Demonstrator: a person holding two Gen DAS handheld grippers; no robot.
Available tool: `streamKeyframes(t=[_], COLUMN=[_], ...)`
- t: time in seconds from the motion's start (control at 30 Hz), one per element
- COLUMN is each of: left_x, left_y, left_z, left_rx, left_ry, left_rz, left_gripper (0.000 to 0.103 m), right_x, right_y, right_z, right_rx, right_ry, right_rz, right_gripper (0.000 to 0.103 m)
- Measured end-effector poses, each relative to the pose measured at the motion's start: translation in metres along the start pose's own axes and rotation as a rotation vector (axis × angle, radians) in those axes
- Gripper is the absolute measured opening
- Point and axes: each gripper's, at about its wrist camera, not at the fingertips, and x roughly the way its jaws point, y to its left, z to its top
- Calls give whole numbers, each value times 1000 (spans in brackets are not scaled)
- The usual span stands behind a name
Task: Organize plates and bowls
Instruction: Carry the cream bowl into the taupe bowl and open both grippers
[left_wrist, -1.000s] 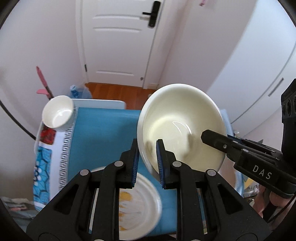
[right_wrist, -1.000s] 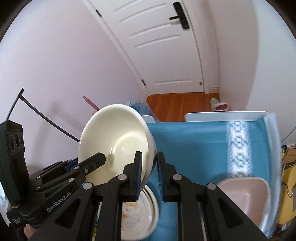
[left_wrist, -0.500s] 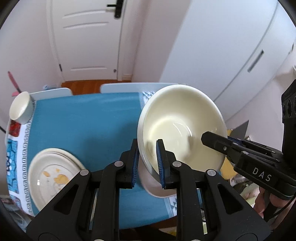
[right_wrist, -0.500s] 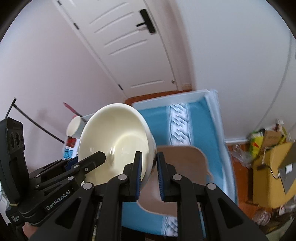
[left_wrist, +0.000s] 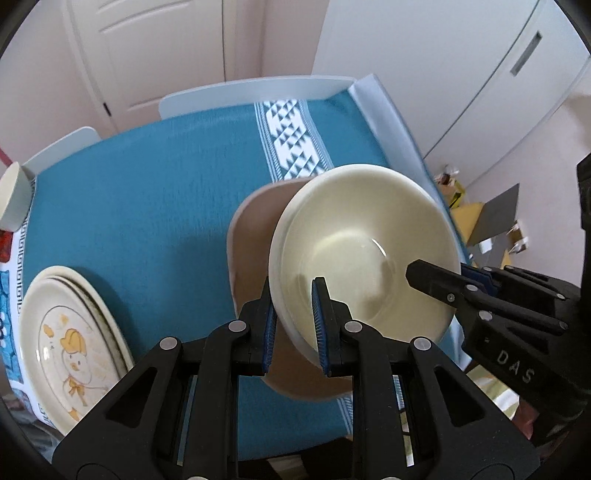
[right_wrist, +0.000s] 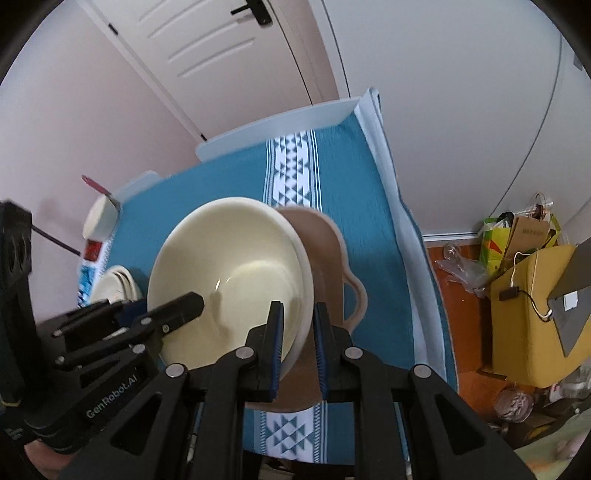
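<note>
Cream bowl (left_wrist: 364, 251) held tilted in the air above the blue tablecloth (left_wrist: 147, 206), gripped on two opposite sides of its rim. Left gripper (left_wrist: 293, 325) clamped narrow on the near-left rim – one blue pad (left_wrist: 318, 325) inside the bowl, the other outside. Right gripper (right_wrist: 298, 347) clamped likewise on the opposite rim. Directly beneath and behind the bowl: a tan dish (left_wrist: 251, 236) resting on the cloth; contact between bowl and dish not discernible.

Left wrist view only – stack of cream plates (left_wrist: 70, 343) with a cartoon print at the table's near-left edge, shown in full; white cup (left_wrist: 13, 195) at the far-left corner. Right wrist view only – wavy handled edge of the tan dish (right_wrist: 356, 291), door handle (right_wrist: 255, 11), yellow box (right_wrist: 532, 314) and bags on the wooden floor (right_wrist: 469, 332) beside the table
</note>
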Motion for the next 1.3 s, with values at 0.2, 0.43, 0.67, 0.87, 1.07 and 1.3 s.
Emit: streamKeyframes(t=[0.2, 0.43, 0.67, 0.87, 1.07, 1.3], left_x=[19, 26, 28, 23, 17, 6], left_y=[-3, -6, -10, -10, -12, -10], left_z=[1, 4, 7, 8, 6, 2], left_rx=[31, 49, 63, 68, 83, 78], left_ry=[28, 52, 59, 46, 37, 19], left_rz=[36, 55, 86, 98, 98, 79], left_gripper=[16, 16, 16, 19, 20, 20], right_x=[14, 18, 22, 23, 22, 20], right_y=[-3, -6, -1, 6, 5, 6], right_z=[0, 4, 4, 7, 8, 11], right_rx=[-19, -26, -59, -99, -73, -56], right_ry=[18, 24, 51, 75, 116, 158], right_rz=[-25, -43, -82, -110, -116, -127], right_gripper=[15, 15, 15, 15, 15, 15])
